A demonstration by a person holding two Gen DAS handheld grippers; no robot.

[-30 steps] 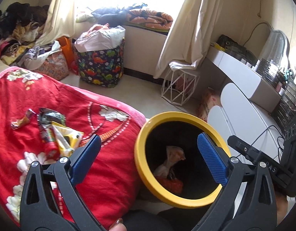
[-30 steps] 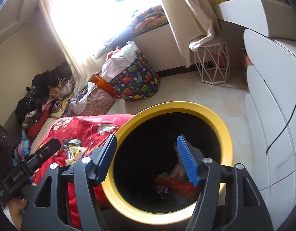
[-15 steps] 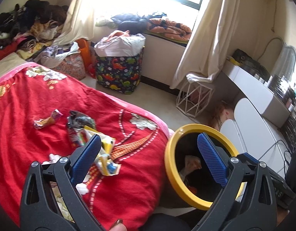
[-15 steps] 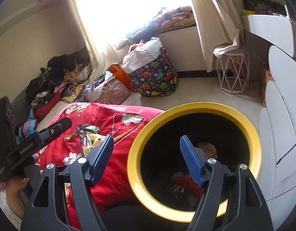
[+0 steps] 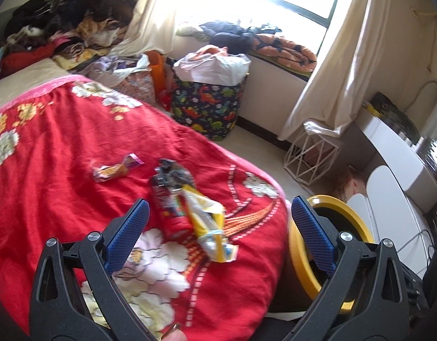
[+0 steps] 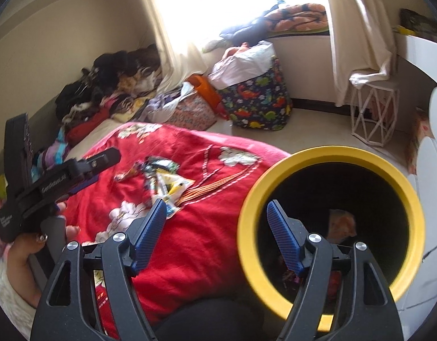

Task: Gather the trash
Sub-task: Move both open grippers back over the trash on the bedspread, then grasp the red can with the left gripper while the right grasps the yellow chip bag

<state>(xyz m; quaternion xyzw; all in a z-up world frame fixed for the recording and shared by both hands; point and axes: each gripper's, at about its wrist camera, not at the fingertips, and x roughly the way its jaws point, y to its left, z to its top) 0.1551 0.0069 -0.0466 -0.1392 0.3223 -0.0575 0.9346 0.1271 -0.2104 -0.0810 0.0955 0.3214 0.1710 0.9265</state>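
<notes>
Left wrist view showed the empty, wide-open left gripper (image 5: 218, 227) framing a light, crinkly yellow wrapper (image 5: 209, 224) at twelve o'clock, likely best pinched mid-body.

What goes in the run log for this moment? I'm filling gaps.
left gripper: open, empty | right gripper: open, empty | wrappers: on red blanket | yellow-rimmed bin: beside bed, holds trash

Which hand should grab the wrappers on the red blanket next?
Probably the left. Its tool is open and empty, with the yellow wrapper and red wrapper lying between its fingers' line. The right tool, also open and empty, straddles the yellow bin rim beside the blanket.
</notes>
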